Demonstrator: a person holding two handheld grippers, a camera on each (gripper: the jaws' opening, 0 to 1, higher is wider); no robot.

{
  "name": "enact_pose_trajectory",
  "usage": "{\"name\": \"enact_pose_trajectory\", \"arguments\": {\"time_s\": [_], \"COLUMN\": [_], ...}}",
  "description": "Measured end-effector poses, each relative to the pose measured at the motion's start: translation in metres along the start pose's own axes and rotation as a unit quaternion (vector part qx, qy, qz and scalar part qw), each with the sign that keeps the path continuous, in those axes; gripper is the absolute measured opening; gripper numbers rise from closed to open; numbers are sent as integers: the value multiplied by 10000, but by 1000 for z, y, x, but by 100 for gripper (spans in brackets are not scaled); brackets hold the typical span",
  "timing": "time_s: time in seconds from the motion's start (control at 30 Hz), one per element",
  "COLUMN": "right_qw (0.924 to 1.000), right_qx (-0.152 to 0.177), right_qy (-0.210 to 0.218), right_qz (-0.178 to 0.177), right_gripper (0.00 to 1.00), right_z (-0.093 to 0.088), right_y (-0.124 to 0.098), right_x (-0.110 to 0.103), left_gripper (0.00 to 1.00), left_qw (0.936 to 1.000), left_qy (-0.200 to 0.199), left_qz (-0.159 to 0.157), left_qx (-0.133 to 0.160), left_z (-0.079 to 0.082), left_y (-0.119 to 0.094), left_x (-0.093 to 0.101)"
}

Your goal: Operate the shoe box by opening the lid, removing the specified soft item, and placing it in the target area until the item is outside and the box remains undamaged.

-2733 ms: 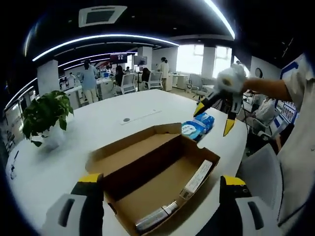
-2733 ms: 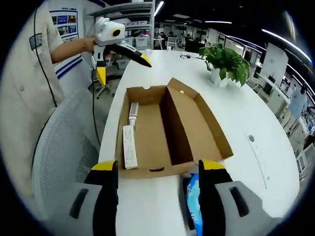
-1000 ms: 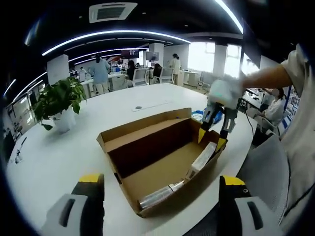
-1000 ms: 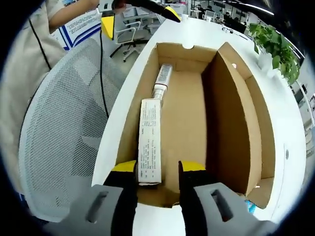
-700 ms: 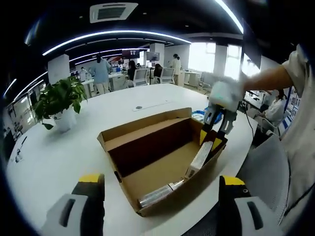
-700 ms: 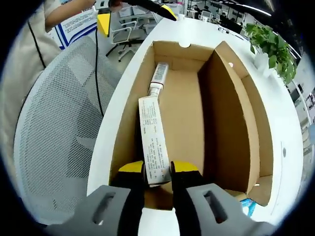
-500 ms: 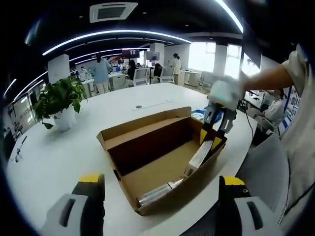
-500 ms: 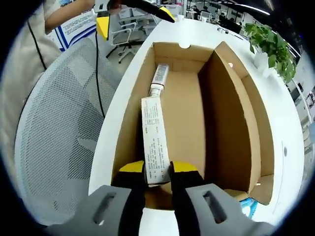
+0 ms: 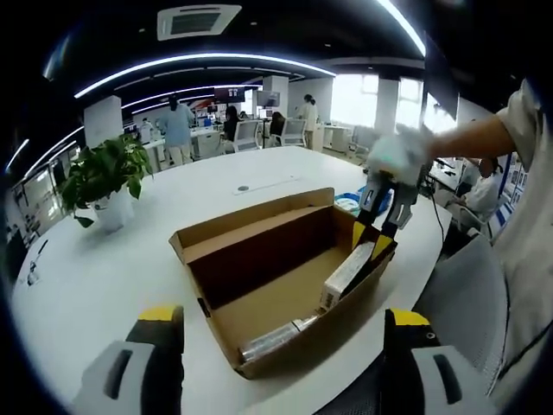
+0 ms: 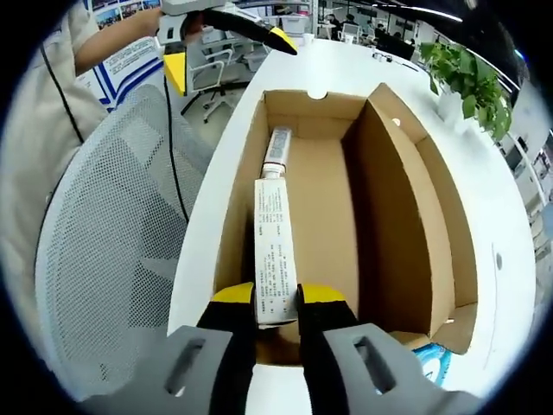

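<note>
Since half a second ago, near end of the long white carton (image 10: 276,259) sits higher off the box floor, far end still down by the tube (image 10: 277,150); 2.7 s back the right tongs (image 10: 276,304) were spread wide outside the box, now pinched on the carton's near end. In the left gripper view the same carton (image 9: 347,274) tilts against the box's near wall, right tongs (image 9: 373,246) clamped on its upper end, a gloved hand (image 9: 399,156) above.

Shoe box (image 10: 406,216) open on the white desk (image 10: 484,173), brown cardboard, lid flap standing as an upright partition beside the compartment. Carton and tube both inside, along the left wall in the right gripper view. Tube (image 9: 270,339) lies flat near the corner closest to the left tongs (image 9: 276,324).

Left tongs wide apart, holding nothing, hovering short of the box; seen from the right gripper view (image 10: 226,41) beyond the box's far end.

Blue soft pack (image 9: 348,202) on the desk just outside the box. Potted plant (image 9: 102,177) well apart. Mesh chair (image 10: 104,259) beside the desk edge.
</note>
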State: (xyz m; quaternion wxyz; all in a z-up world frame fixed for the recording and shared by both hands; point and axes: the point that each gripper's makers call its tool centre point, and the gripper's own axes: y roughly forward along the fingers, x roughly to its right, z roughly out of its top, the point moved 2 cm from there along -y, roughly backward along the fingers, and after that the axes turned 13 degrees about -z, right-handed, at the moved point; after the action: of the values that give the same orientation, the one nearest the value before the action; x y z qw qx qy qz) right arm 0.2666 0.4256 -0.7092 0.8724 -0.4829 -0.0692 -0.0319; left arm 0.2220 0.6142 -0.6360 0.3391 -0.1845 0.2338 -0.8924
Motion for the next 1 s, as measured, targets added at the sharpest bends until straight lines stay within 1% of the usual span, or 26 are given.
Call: {"name": "enact_pose_trajectory", "arguments": {"time_s": [0.33, 0.7, 0.83, 1.0], "right_qw": [9997, 9977, 9971, 9964], "right_qx": [174, 531, 611, 687], "right_qy": [79, 148, 119, 113], "right_qz": [-156, -388, -437, -491], "right_gripper": [15, 15, 15, 15], "right_z": [10, 29, 33, 37], "right_y": [-16, -43, -51, -62], "right_x": [6, 17, 18, 22], "left_gripper": [98, 99, 99, 99], "left_qw": [10000, 10000, 10000, 10000], "left_qy": [-30, -80, -72, -53], "left_qz": [-26, -17, -31, -52], "left_qx": [26, 27, 14, 10], "left_z": [2, 3, 5, 5], "left_y": [1, 1, 2, 3], "left_x": [1, 2, 6, 6]}}
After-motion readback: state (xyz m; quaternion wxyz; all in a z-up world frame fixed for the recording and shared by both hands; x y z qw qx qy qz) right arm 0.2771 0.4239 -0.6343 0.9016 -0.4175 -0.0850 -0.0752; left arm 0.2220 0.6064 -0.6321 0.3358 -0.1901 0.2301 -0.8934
